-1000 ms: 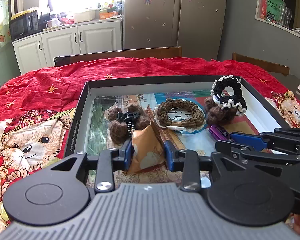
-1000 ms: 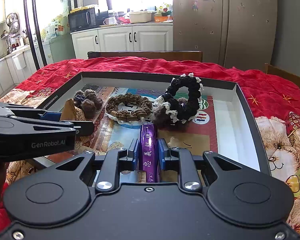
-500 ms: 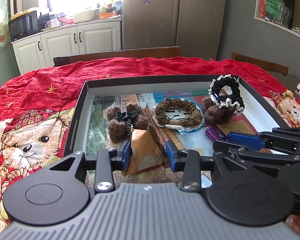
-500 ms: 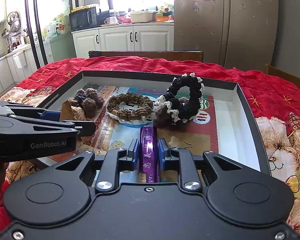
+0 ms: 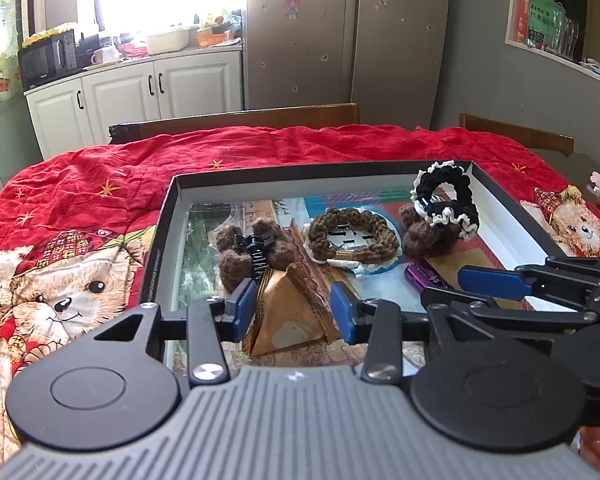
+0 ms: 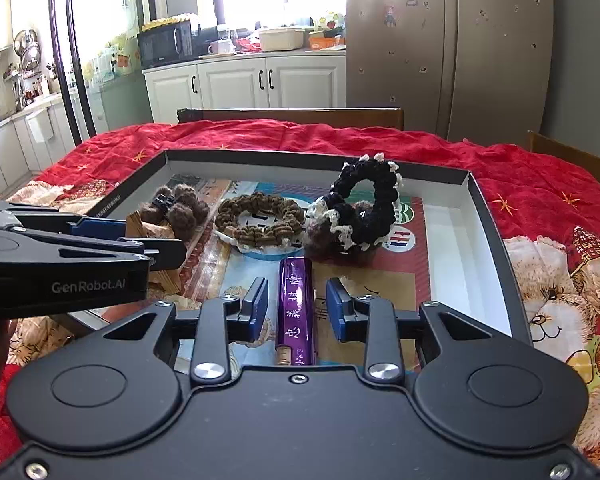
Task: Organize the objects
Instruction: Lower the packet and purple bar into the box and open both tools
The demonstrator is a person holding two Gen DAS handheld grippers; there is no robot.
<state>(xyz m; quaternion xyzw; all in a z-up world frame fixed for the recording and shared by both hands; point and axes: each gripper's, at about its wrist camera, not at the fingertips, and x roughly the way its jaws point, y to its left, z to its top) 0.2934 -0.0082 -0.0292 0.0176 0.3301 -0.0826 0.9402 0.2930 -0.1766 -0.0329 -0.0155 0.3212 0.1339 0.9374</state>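
Note:
A shallow black box [image 5: 168, 216] [image 6: 496, 224] lies on the red bedspread and holds the task's items. My left gripper [image 5: 294, 306] is opening around a brown paper pyramid [image 5: 290, 312]; its pads stand just clear of the pyramid's sides. My right gripper [image 6: 296, 306] is opening too, and a purple bar [image 6: 297, 304] with gold writing lies loose between its pads on the box floor. Further in sit a brown pom-pom hair claw [image 5: 256, 250], a brown braided scrunchie [image 5: 354, 236] and a black scrunchie with white trim [image 5: 446, 200].
Teddy-bear prints cover the red spread [image 5: 80, 200] on both sides of the box. Wooden chair backs [image 5: 240, 118] stand behind the table. White cabinets, a microwave and a steel fridge fill the background. The right side of the box floor [image 6: 456, 252] is bare white.
Both grippers have spread their jaws. The left has let go of the brown paper pyramid and the right has let go of the purple bar, which now lies flat in the box.

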